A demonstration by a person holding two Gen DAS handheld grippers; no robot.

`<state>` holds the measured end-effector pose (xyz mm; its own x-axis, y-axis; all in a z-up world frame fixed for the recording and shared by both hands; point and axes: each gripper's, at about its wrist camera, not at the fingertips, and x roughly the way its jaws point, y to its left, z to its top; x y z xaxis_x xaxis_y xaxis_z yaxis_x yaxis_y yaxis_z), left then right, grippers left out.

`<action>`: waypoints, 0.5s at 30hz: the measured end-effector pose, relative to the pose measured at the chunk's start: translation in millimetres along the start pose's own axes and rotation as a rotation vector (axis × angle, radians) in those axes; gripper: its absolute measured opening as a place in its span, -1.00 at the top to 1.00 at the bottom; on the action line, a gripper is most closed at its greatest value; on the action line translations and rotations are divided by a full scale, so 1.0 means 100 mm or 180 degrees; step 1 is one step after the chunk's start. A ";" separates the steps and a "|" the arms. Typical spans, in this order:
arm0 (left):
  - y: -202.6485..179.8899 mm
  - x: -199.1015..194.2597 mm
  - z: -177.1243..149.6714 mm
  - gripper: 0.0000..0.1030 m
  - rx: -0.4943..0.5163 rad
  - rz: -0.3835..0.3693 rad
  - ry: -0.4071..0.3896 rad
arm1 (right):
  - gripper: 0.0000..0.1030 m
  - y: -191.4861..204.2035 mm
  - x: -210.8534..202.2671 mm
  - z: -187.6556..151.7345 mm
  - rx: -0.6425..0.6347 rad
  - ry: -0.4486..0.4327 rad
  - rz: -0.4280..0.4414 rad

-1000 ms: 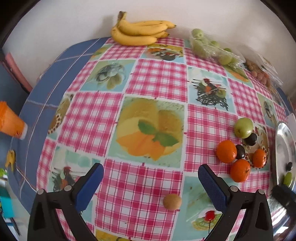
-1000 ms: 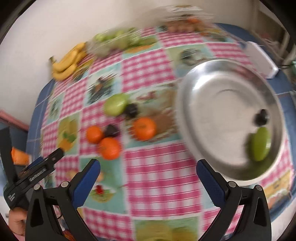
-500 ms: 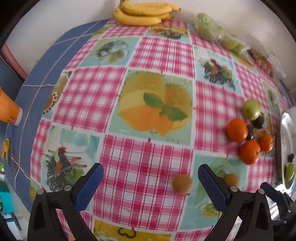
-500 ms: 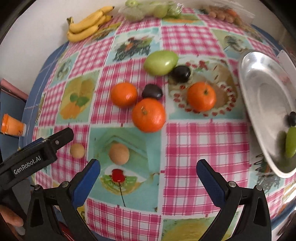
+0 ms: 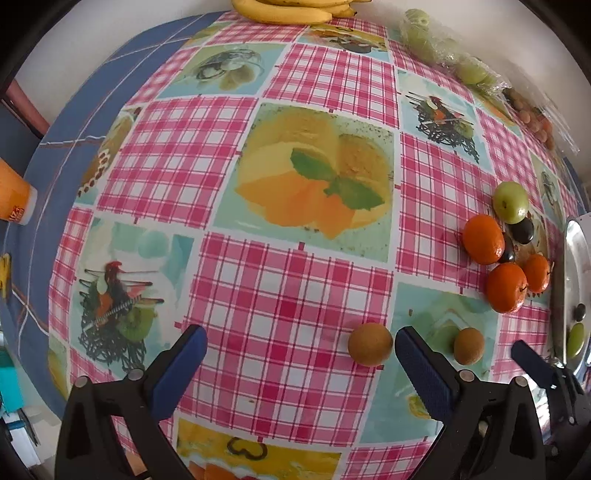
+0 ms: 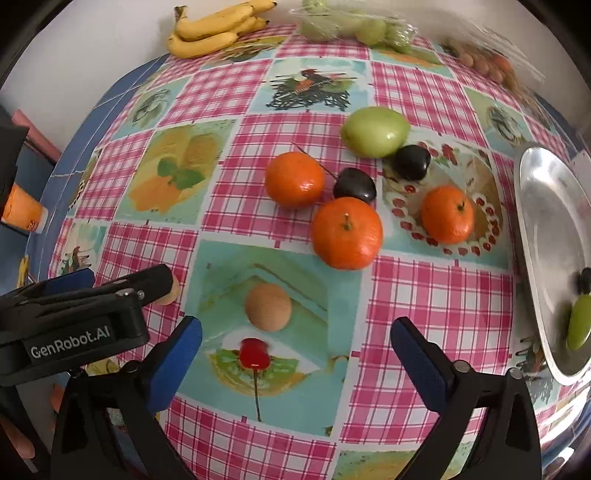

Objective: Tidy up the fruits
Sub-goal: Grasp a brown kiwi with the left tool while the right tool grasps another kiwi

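My left gripper [image 5: 301, 350] is open and empty; a small brown round fruit [image 5: 369, 344] lies just inside its right finger. A second brown fruit [image 5: 468, 345] lies to the right. My right gripper [image 6: 295, 343] is open and empty, with that second brown fruit [image 6: 268, 306] just ahead between its fingers. Three oranges [image 6: 346, 232], two dark plums [image 6: 354, 184] and a green fruit [image 6: 375, 132] cluster beyond. A steel plate [image 6: 543, 229] at the right holds a green fruit [image 6: 580, 325] and a dark one.
Bananas [image 6: 212, 31], a bag of green fruits [image 6: 354, 26] and a bag of brownish fruits [image 6: 487, 62] lie along the far wall. An orange cup [image 5: 13, 199] stands off the table's left edge. The left gripper's body [image 6: 74, 325] shows at the right view's lower left.
Both grippers have moved forward and down toward the brown fruits. The right gripper swung left from over the plate to the fruit cluster. Both stayed open.
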<state>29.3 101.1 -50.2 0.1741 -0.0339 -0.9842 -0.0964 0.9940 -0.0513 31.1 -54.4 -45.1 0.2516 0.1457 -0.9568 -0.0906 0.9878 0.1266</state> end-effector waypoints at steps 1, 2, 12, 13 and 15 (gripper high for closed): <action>0.00 0.00 -0.01 -0.97 -0.0003 -0.0015 0.0007 | -0.52 0.00 0.00 0.00 -0.0011 0.0004 0.0006; 0.00 0.00 -0.01 -0.94 0.0004 -0.0026 0.0008 | -0.36 0.00 0.01 0.00 -0.0020 0.0011 0.0016; -0.16 0.00 -0.04 0.17 0.0094 -0.0330 0.0065 | 0.49 0.07 0.02 0.03 -0.0156 -0.0033 0.0090; -0.18 0.00 -0.05 0.25 0.0103 -0.0357 0.0068 | 0.49 0.06 0.01 0.01 -0.0162 -0.0029 0.0100; -0.20 0.00 -0.06 0.46 0.0098 -0.0413 0.0086 | 0.49 0.06 0.01 0.02 -0.0167 -0.0036 0.0120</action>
<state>25.4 80.1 -49.9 0.1567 -0.1647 -0.9738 -0.0445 0.9838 -0.1735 32.8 -48.0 -45.0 0.2579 0.1835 -0.9486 -0.1504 0.9775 0.1482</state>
